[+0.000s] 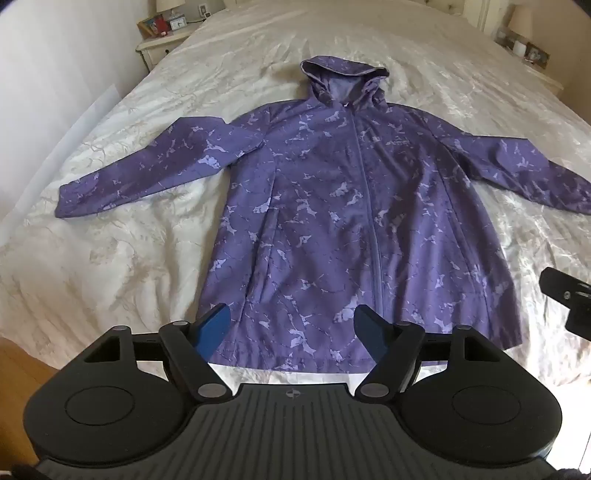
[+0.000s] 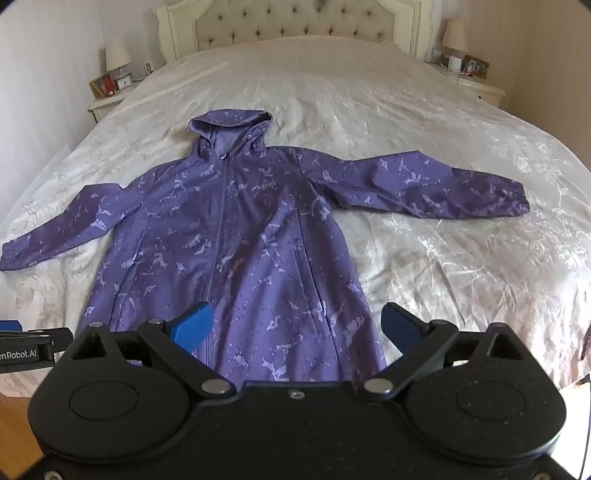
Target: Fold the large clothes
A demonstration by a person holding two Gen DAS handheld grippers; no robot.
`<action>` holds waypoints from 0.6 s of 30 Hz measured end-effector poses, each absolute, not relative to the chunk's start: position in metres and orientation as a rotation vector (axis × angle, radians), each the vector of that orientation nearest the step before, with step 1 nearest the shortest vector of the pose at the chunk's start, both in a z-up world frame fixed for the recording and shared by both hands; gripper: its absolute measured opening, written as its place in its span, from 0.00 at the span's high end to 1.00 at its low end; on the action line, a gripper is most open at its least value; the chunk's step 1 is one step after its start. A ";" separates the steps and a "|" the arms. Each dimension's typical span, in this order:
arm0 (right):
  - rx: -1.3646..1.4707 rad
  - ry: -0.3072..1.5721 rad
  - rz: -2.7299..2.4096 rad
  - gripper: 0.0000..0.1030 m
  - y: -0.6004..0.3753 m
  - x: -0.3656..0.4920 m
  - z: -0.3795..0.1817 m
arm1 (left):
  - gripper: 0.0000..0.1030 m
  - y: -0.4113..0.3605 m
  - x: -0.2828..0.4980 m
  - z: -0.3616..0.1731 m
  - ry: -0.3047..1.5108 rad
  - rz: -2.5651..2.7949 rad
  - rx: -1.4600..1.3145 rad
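Jacket lies flat on the bed, front side up, hood toward the headboard, hem toward the cameras, both sleeves spread out to the sides. Zip closed down the middle.

Left claw: spread wide, nothing between the blue pads. It hangs over the jacket's hem; contact with the cloth cannot be told from this view. Right claw: spread very wide, empty, above the lower right part of the jacket, one pad over the fabric and the other over the bedcover.

Materials: jacket is thin, smooth purple shell fabric with an irregular pale lilac marbled print, lighter lilac lining inside the hood, elastic gathered cuffs. Long seams run down the front panels. Bedcover is cream, glossy, crinkled, with a faint branch pattern. Headboard is tufted with buttons in a cream curved frame. Claw bodies are matt black plastic with round hubs and metal pivot pins; the left one has a ribbed grey plate.

Writing: small pale logo on the jacket's chest, too small to read. In the right wrist view, the left claw's body at the picture's left edge carries white lettering "enRobot.AI", cut off at the frame.
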State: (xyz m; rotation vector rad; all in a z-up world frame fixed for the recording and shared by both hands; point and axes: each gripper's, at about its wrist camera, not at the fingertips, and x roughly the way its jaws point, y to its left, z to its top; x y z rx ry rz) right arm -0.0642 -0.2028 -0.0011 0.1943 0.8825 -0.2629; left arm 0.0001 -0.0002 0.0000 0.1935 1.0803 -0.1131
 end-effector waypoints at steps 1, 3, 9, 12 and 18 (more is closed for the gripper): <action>0.195 0.888 -0.263 0.05 -0.203 -0.064 -0.001 | 0.29 -0.001 0.000 0.000 1.079 -0.111 0.195; 0.194 0.883 -0.263 0.05 -0.203 -0.064 -0.001 | 0.29 -0.001 0.000 0.000 1.067 -0.115 0.184; 0.201 0.893 -0.261 0.05 -0.199 -0.065 -0.005 | 0.29 -0.011 -0.016 0.000 1.047 -0.113 0.166; 0.198 0.902 -0.261 0.05 -0.198 -0.062 -0.006 | 0.29 -0.010 -0.013 -0.002 1.056 -0.122 0.165; 0.194 0.914 -0.254 0.05 -0.197 -0.062 -0.009 | 0.29 -0.003 -0.007 -0.001 1.073 -0.130 0.162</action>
